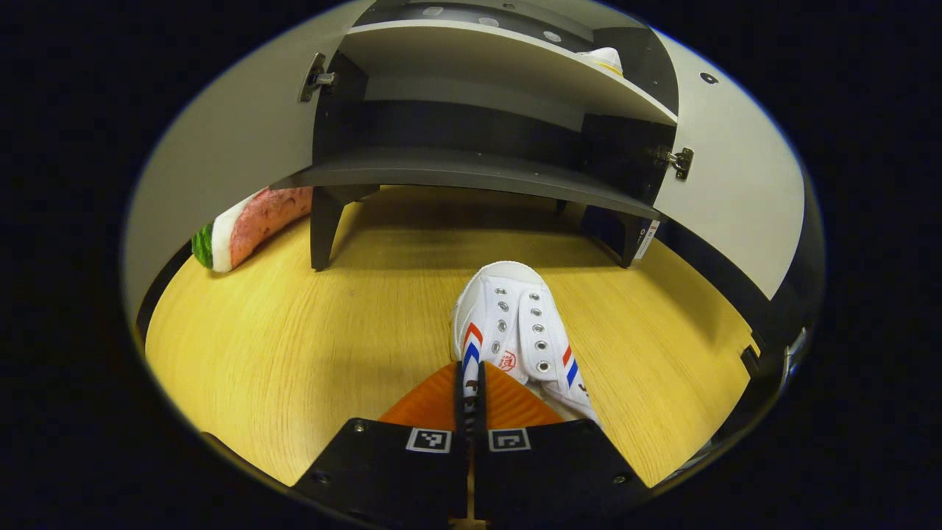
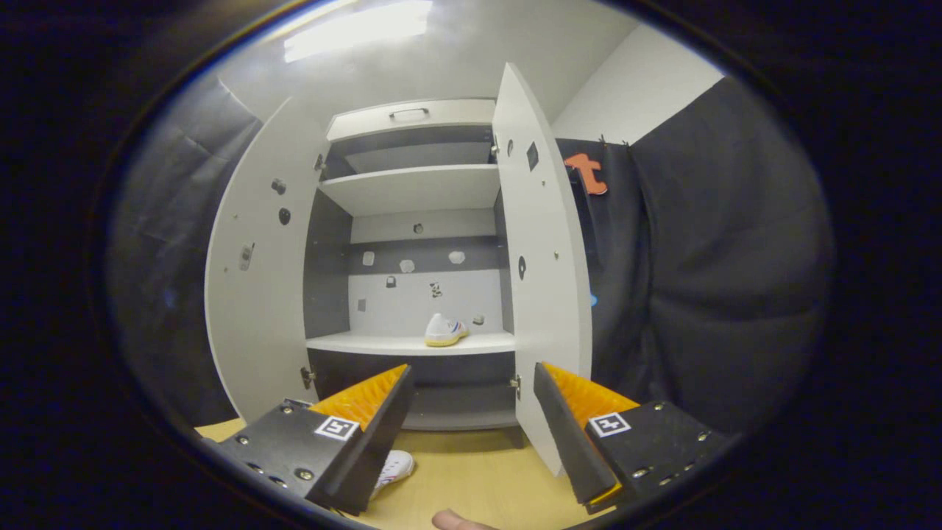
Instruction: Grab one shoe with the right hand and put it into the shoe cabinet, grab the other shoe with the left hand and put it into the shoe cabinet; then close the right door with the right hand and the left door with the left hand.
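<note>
Matt white canvas shoe [image 1: 519,335] with metal eyelets, on smooth yellow wood-grain floor [image 1: 309,353]; smooth matt white-and-grey board cabinet [image 2: 416,188], metal hinges [image 1: 681,162].

Left claw [image 1: 471,383] pinches white shoe [image 1: 519,331] on floor [image 1: 294,346].

I see a pale wood floor [image 1: 294,346] w/ 1 white shoe [image 1: 519,331] lying on it, toe twd the cabinet. A watermelon-slice cushion [image 1: 246,228] lies on the floor at my left, just beside the cabinet's leg. In my right gripper view, the white shelf [image 2: 368,344] carries 1 other white shoe [image 2: 444,330], nr its right end.
</note>
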### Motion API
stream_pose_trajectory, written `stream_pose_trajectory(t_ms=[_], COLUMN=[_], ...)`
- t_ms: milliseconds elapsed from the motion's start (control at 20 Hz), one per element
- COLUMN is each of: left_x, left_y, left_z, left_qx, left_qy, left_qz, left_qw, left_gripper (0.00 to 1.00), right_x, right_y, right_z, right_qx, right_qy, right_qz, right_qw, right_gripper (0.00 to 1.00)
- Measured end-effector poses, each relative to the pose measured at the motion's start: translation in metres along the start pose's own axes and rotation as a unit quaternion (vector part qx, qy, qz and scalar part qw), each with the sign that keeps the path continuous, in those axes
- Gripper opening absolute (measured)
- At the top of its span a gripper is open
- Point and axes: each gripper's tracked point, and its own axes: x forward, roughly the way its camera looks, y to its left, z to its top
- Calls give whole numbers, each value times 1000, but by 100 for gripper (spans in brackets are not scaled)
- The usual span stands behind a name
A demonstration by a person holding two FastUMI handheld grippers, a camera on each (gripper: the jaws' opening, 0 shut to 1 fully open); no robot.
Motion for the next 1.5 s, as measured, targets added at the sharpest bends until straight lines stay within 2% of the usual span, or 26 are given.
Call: stream_pose_trajectory(t_ms=[50,350,600,850,1050,1100,1300,1500], left_x=[-6,-64,-115,-153,-176,-180,-186,-184], left_y=[-2,-27,-49,-63,-64,-64,-58,-51], left_z=[1,58,115,173,233,248,303,356], left_qx=[-2,17,47,41,40,40,39,67], left_qy=[0,-80,-159,-202,-241,-248,-256,-269], left_qz=[3,-3,2,-7,2,4,38,93], left_qw=[1000,997,986,978,970,968,965,956], left_gripper=[2,2,1,1,1,1,1,1], right_x=[-2,-7,-11,-17,-27,-29,-39,-50], right_y=[-2,-9,-15,-21,-21,-21,-21,-30], right_z=[2,7,6,8,14,16,22,27], right_qx=[-3,2,1,1,9,10,13,24], right_qy=[-2,-10,-10,-11,-18,-21,-32,-40], right_qz=[-1,-3,-5,-3,7,12,27,32], right_qw=[1000,1000,1000,1000,1000,1000,999,998], right_gripper=[98,96,96,96,98,95,97,95])
